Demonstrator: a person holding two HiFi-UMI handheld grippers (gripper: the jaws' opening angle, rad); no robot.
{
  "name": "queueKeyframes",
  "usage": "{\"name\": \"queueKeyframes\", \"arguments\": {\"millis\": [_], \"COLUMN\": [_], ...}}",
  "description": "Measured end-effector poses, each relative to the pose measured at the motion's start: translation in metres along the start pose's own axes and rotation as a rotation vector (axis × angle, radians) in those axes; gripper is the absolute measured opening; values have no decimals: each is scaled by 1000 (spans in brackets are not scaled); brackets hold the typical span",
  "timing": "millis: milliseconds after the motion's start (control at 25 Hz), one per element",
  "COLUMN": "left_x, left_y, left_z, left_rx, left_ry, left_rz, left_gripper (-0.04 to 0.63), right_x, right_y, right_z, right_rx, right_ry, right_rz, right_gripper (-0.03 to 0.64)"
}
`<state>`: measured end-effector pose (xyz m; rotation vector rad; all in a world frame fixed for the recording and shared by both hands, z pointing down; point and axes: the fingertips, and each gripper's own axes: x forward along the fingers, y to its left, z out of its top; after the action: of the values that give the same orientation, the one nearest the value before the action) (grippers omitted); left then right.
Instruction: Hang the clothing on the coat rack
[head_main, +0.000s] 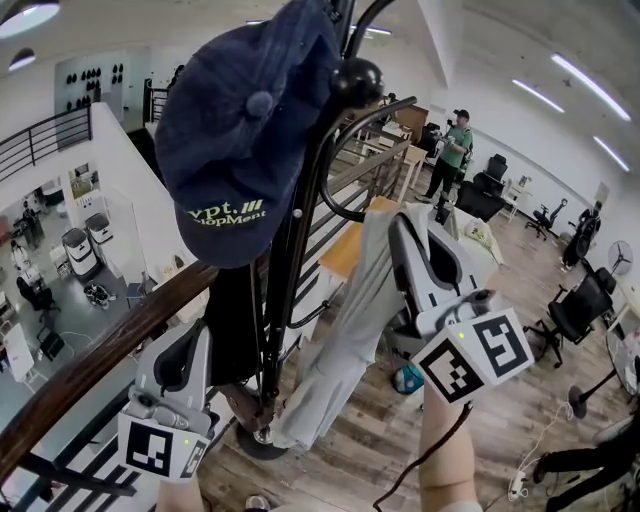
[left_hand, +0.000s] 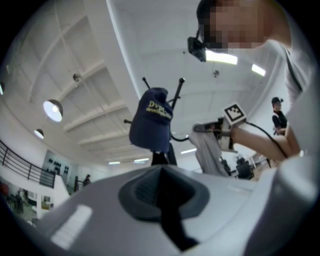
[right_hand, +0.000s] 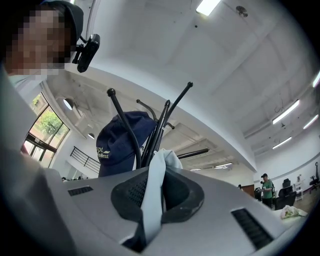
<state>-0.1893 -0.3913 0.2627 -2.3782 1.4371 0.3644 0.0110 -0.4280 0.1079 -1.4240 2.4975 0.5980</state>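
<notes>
A navy cap (head_main: 240, 130) hangs on top of the black coat rack (head_main: 290, 260). My right gripper (head_main: 402, 228) is raised just right of the rack's curved hook (head_main: 345, 165) and is shut on a light grey garment (head_main: 350, 320) that hangs down beside the pole. In the right gripper view the grey cloth (right_hand: 152, 190) runs through the right gripper (right_hand: 155, 200), with the cap (right_hand: 117, 145) and rack arms (right_hand: 160, 130) just beyond. My left gripper (head_main: 195, 340) is low at the left of the pole, shut and empty. The left gripper (left_hand: 162, 195) faces the cap (left_hand: 150, 120) and garment (left_hand: 207, 152).
A wooden handrail (head_main: 100, 350) with black railings crosses right behind the rack, with a drop to a lower floor at the left. Office chairs (head_main: 580, 310) and a person in a green shirt (head_main: 452, 150) are far off on the wooden floor at right.
</notes>
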Motion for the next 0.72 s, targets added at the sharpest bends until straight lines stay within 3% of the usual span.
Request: {"name": "queueKeyframes", "arguments": {"millis": [720], "left_x": [-5], "left_y": [-5], "left_z": [-2], "left_rx": [5], "left_ry": [17], "left_rz": [6], "left_gripper": [6], "right_x": [-11], "right_y": [-3], "right_z": [-54], "right_rx": [3], "right_ry": [131], "right_rz": [-55], "right_gripper": [12]}}
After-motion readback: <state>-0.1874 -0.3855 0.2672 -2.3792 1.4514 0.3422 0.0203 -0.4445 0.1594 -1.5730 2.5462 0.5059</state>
